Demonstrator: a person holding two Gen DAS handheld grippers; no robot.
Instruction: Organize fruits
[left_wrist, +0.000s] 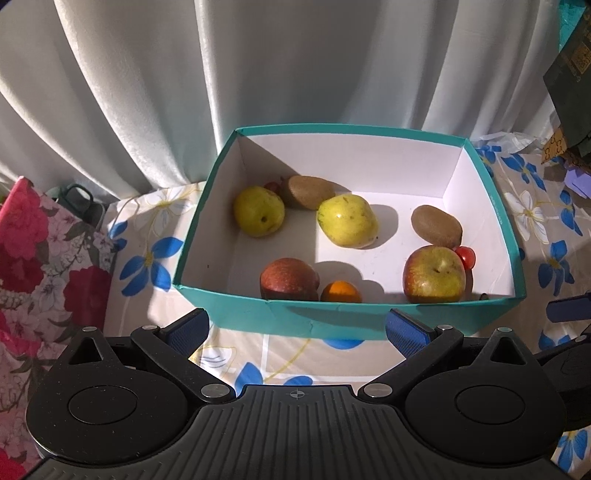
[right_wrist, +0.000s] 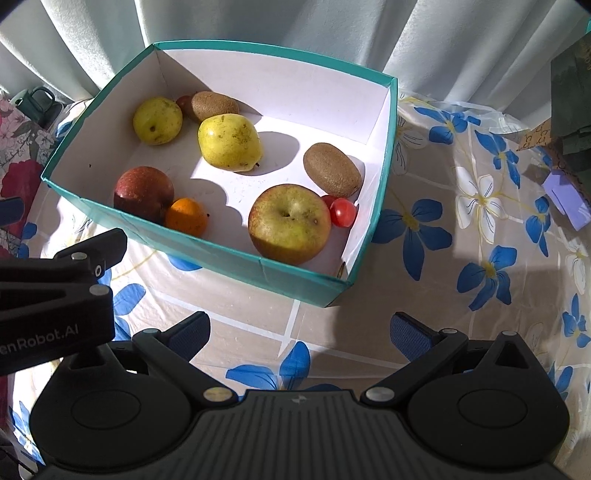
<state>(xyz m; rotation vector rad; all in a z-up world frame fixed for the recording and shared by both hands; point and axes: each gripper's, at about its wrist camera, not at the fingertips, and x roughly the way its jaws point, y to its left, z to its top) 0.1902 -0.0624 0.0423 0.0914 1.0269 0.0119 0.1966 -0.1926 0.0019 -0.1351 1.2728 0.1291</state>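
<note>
In the teal box (right_wrist: 207, 254) on my counter (right_wrist: 424, 280), apples, pears, kiwis, both my left gripper (left_wrist: 297, 330) and right gripper (right_wrist: 299, 332) spread wide, empty.

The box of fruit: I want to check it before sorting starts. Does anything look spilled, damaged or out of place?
Nothing stands out. The teal box sits flat on the flowered tablecloth, all fruit inside it and none spilled. The fruit lies loosely mixed, not grouped. Both grippers hover in front with jaws open and empty.

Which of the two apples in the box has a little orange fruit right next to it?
The dark red apple near the box's front-left corner. The small orange fruit sits against it, while the greenish apple has cherry tomatoes beside it.
</note>
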